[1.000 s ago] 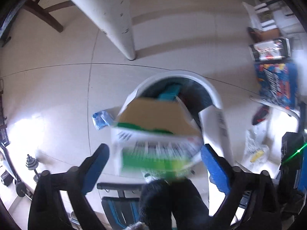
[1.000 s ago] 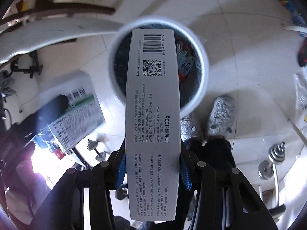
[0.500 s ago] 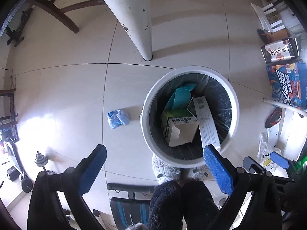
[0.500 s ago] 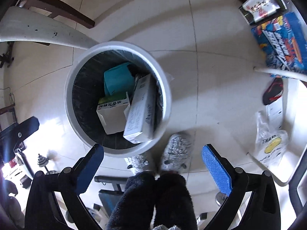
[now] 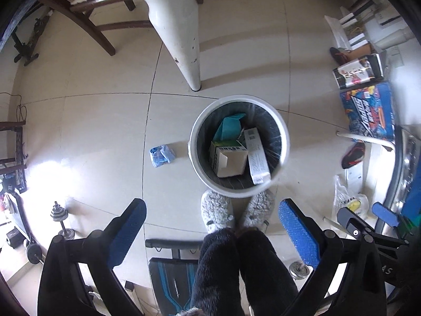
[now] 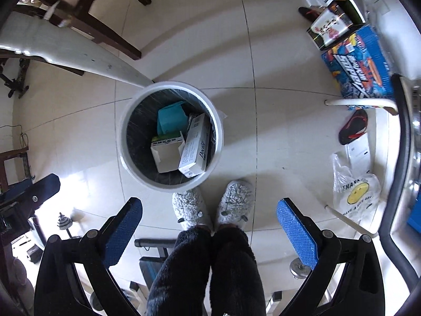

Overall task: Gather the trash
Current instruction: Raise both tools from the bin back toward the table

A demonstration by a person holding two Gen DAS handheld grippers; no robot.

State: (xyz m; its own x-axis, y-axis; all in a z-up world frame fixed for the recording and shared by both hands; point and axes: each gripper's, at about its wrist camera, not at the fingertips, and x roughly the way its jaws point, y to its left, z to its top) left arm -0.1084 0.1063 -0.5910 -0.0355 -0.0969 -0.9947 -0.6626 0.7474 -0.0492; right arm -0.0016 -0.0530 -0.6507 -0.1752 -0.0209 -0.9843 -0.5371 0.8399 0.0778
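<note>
Both the left gripper (image 5: 211, 233) and right gripper (image 6: 209, 233) hang released, jaws empty, above the white trash bin (image 5: 285, 142). Three boxes already inside; blue crumpled wrapper (image 5: 161, 155) on floor beside it, left to collect.

Between the fingers stand two grey fluffy slippers (image 5: 217, 210), with a white table leg (image 5: 181, 34) far ahead, dumbbells (image 5: 61, 221) outside the left finger and a yellow-printed plastic bag (image 6: 355, 194) beyond the right finger.
</note>
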